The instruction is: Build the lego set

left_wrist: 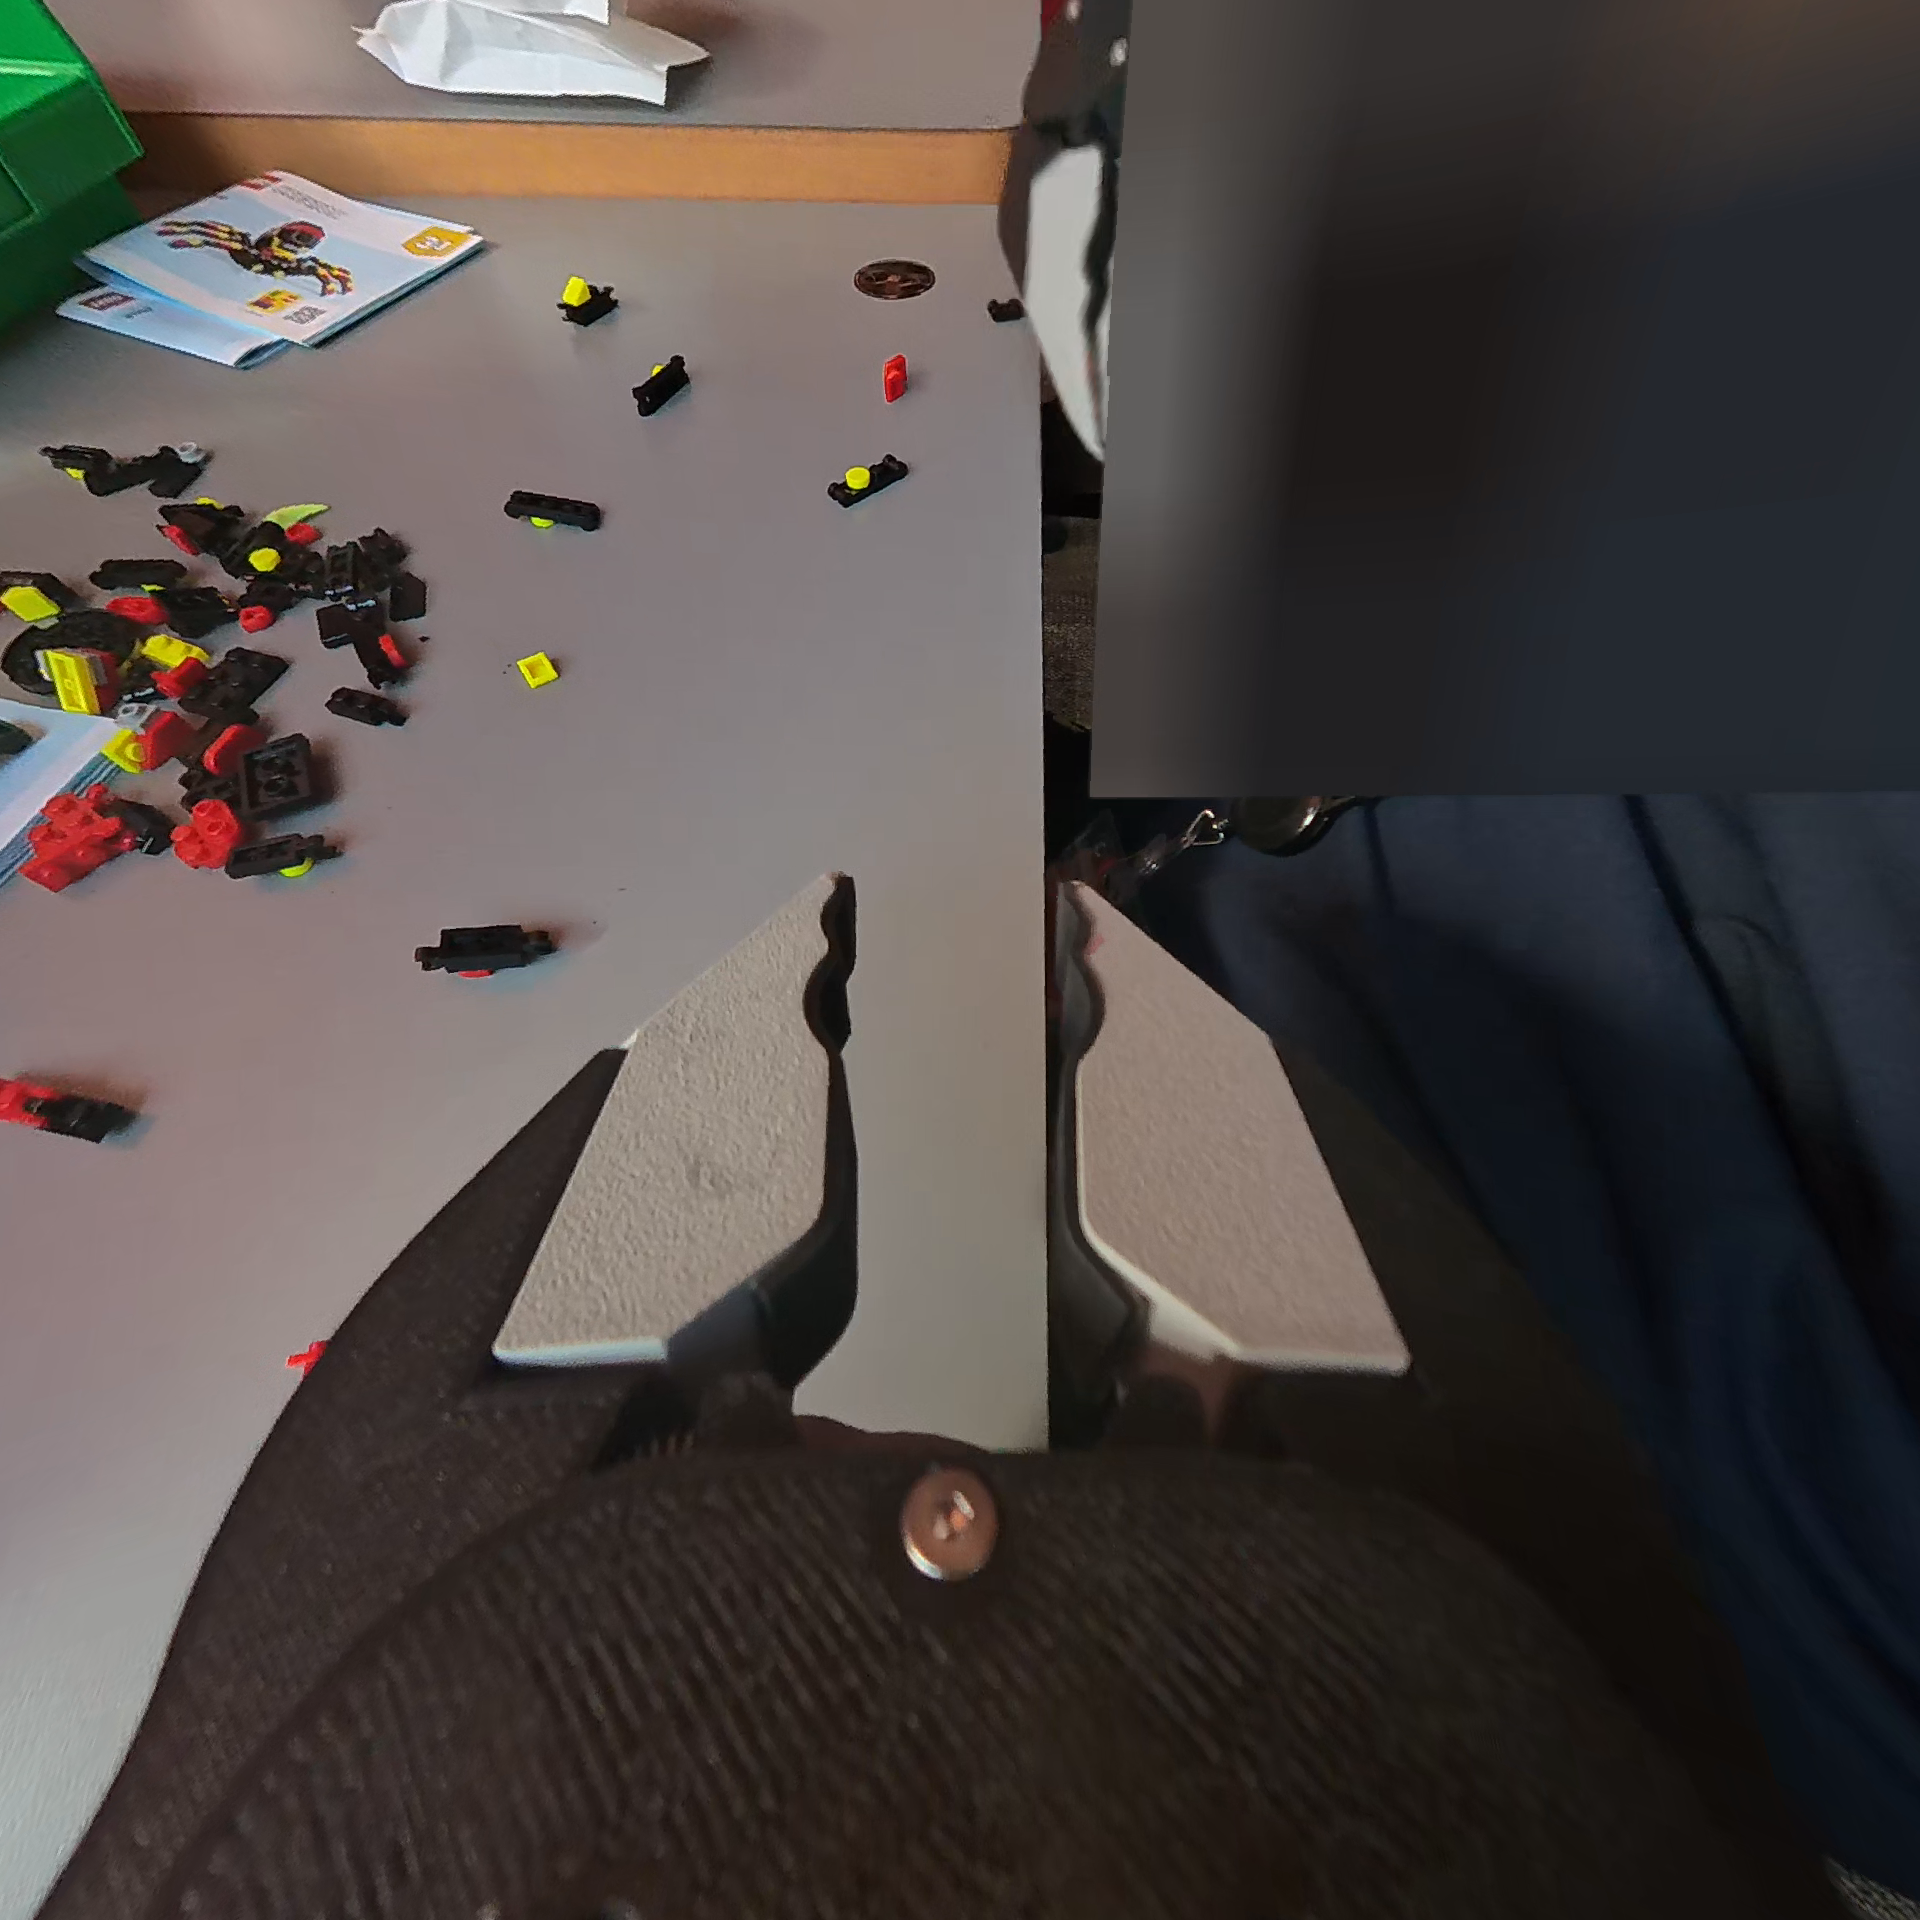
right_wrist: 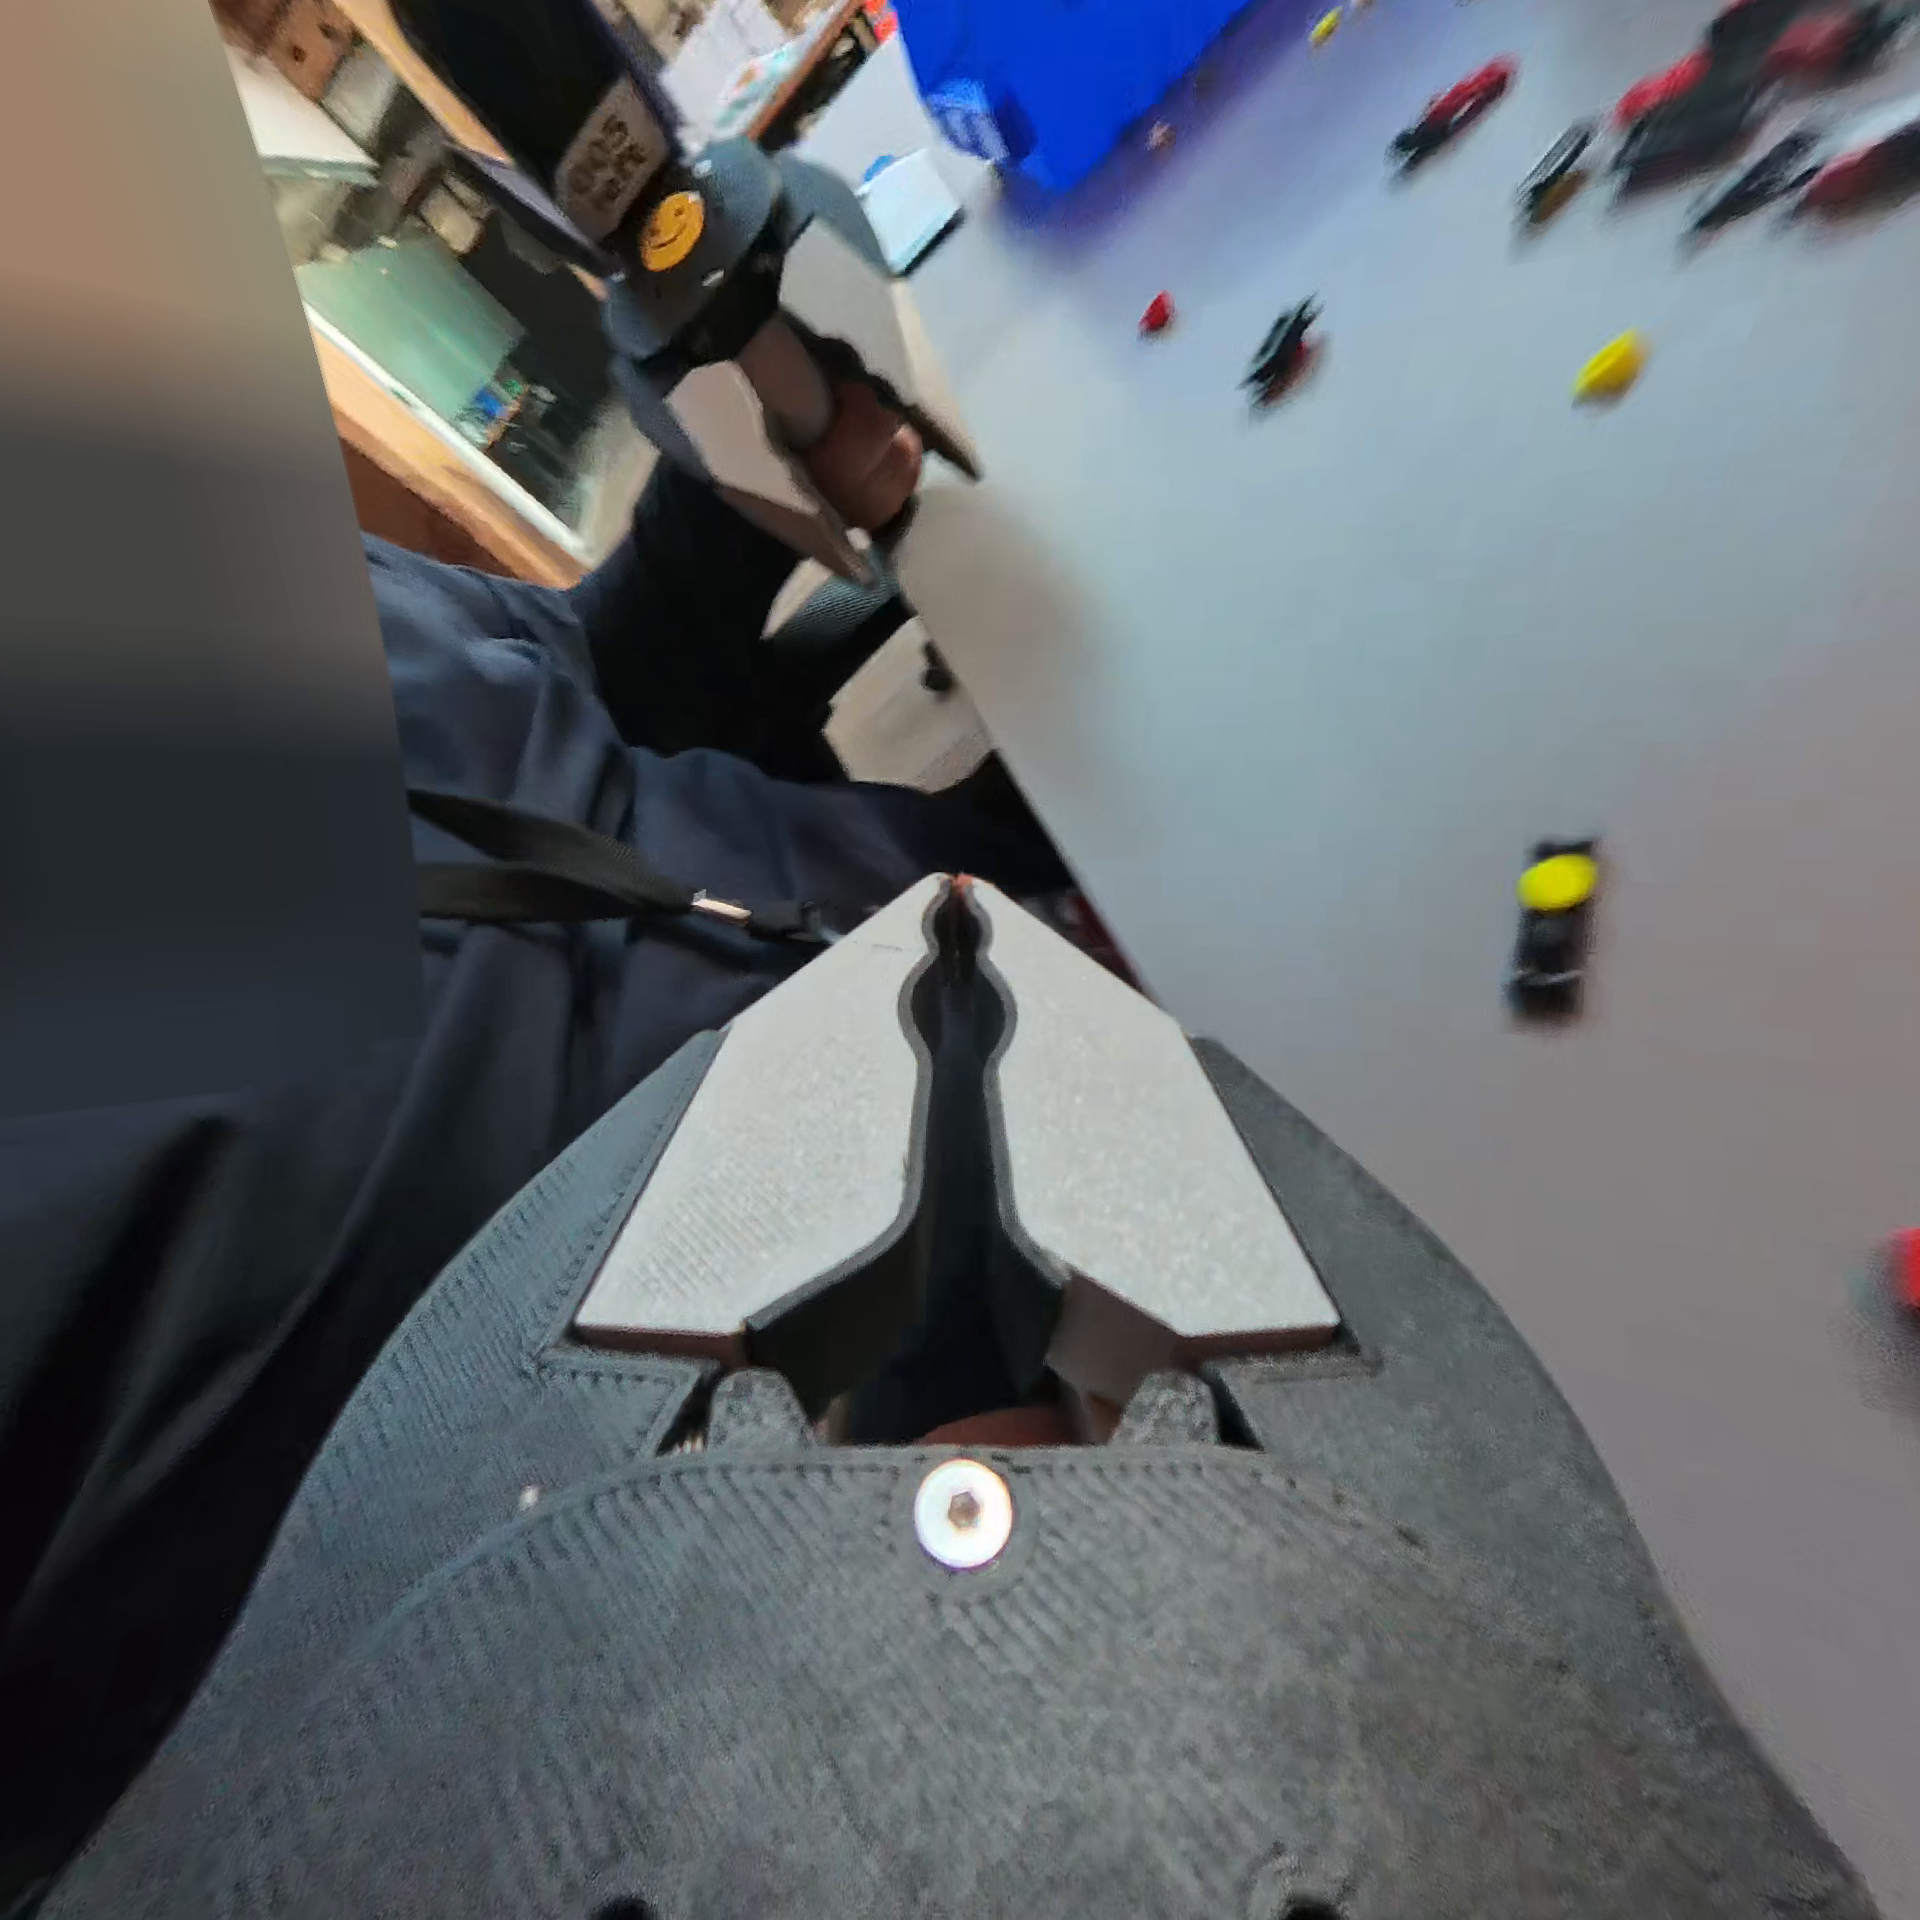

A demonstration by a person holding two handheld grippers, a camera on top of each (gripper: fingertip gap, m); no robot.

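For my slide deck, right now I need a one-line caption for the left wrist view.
Open left gripper straddles the grey table edge, loose lego pieces scattered beyond.

Lego bits (left_wrist: 197,665) black, red & yellow on grey table (left_wrist: 727,727); green box (left_wrist: 52,156); pale blue booklet (left_wrist: 281,260); white bag (left_wrist: 520,52)

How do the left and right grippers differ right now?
The left gripper has its jaws spread apart, while the right gripper has its tips pressed together. The left one straddles the table edge; the right one sits off the table, over dark clothing. Both have grey fingers on black bodies, and neither plainly holds a piece.
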